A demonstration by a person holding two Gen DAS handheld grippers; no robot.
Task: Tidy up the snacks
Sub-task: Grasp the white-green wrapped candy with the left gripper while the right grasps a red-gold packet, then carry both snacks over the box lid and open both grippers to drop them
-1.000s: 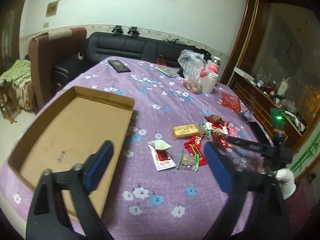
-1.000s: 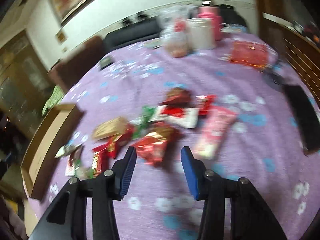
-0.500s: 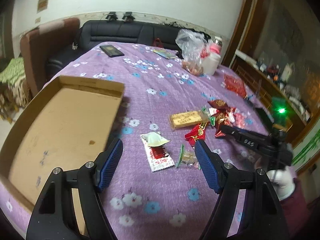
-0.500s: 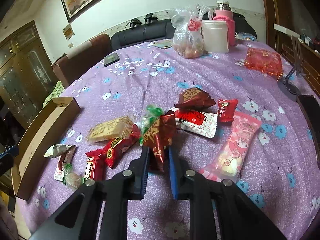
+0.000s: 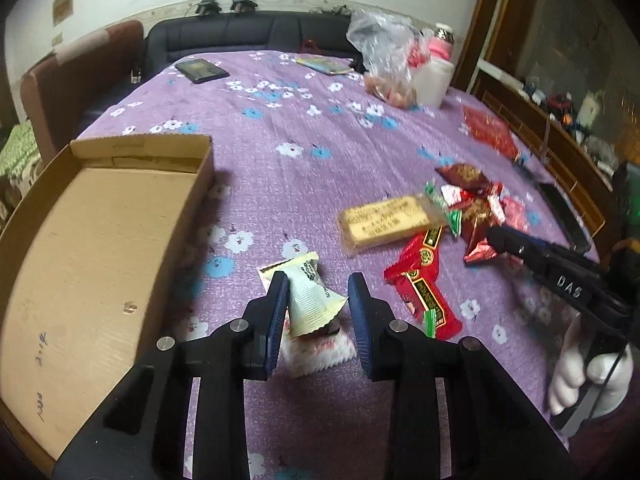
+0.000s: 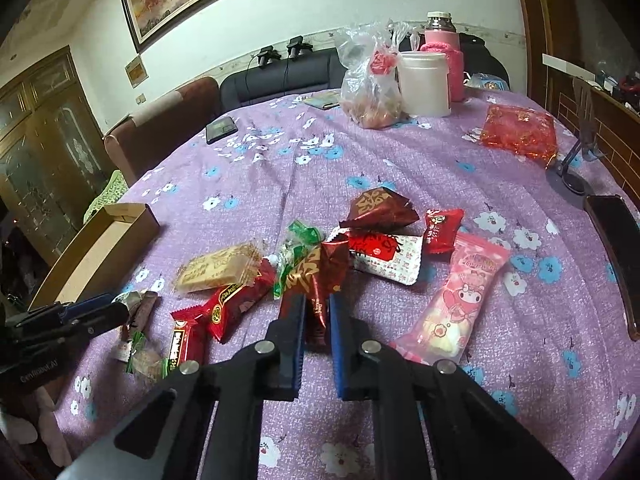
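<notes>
Snack packets lie scattered on a purple flowered tablecloth (image 5: 280, 128). My left gripper (image 5: 318, 288) is open around a cream-white packet (image 5: 310, 300) that lies on a white and red packet (image 5: 320, 350). My right gripper (image 6: 317, 312) is shut on a dark red and gold packet (image 6: 316, 276); it also shows in the left wrist view (image 5: 478, 224). A golden biscuit pack (image 5: 380, 222), a long red packet (image 5: 424, 284), a pink packet (image 6: 456, 300) and a small red packet (image 6: 442, 230) lie nearby. An open cardboard box (image 5: 80, 248) sits left.
A plastic bag of food (image 6: 370, 88), a white tub (image 6: 424, 82) and a pink flask (image 6: 444, 46) stand at the far side. A red pouch (image 6: 520, 134), a phone stand (image 6: 576, 164) and two dark phones (image 6: 620, 256) (image 5: 202, 70) lie on the cloth. Sofa behind.
My left gripper has moved down and forward and narrowed around the cream-white packet. My right gripper closed on the dark red and gold packet and still holds it.
</notes>
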